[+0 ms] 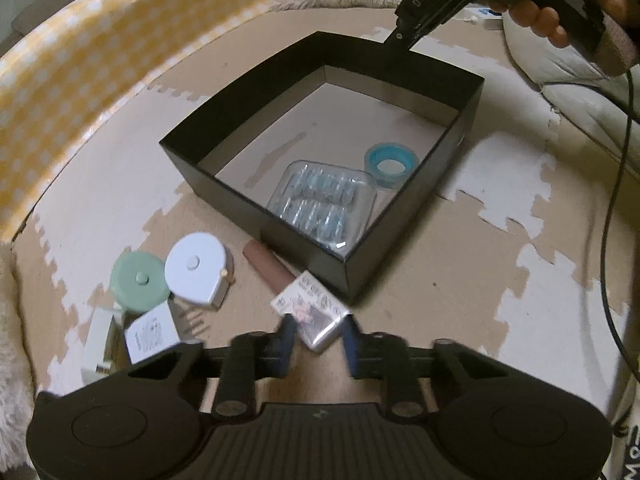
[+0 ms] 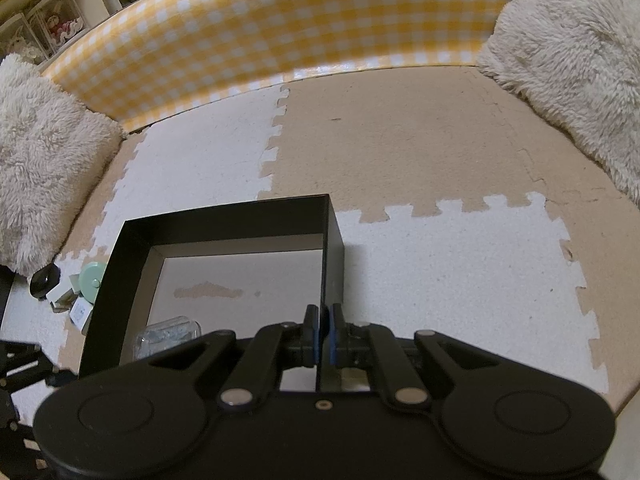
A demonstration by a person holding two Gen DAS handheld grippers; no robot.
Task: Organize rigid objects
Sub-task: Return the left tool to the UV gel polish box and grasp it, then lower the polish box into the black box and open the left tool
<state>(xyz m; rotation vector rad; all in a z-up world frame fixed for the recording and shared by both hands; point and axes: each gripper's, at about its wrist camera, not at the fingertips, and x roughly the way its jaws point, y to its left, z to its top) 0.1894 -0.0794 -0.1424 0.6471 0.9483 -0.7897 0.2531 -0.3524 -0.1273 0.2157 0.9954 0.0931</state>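
Left claw pinches a small printed packet beside the black box.

The left claw (image 1: 318, 330) grips the small printed packet (image 1: 310, 312) on the foam floor mat (image 1: 460, 280), just off the near corner of the black box (image 1: 224, 196). The right claw (image 2: 323, 330) is pressed together on the box's wall. Inside lie a clear blister pack (image 1: 324, 204) and a blue tape roll (image 1: 391, 164).

Black box (image 1: 224, 112), teal tape roll (image 1: 391, 166), mint green round case (image 1: 138, 282), yellow-white gingham barrier (image 2: 280, 28)
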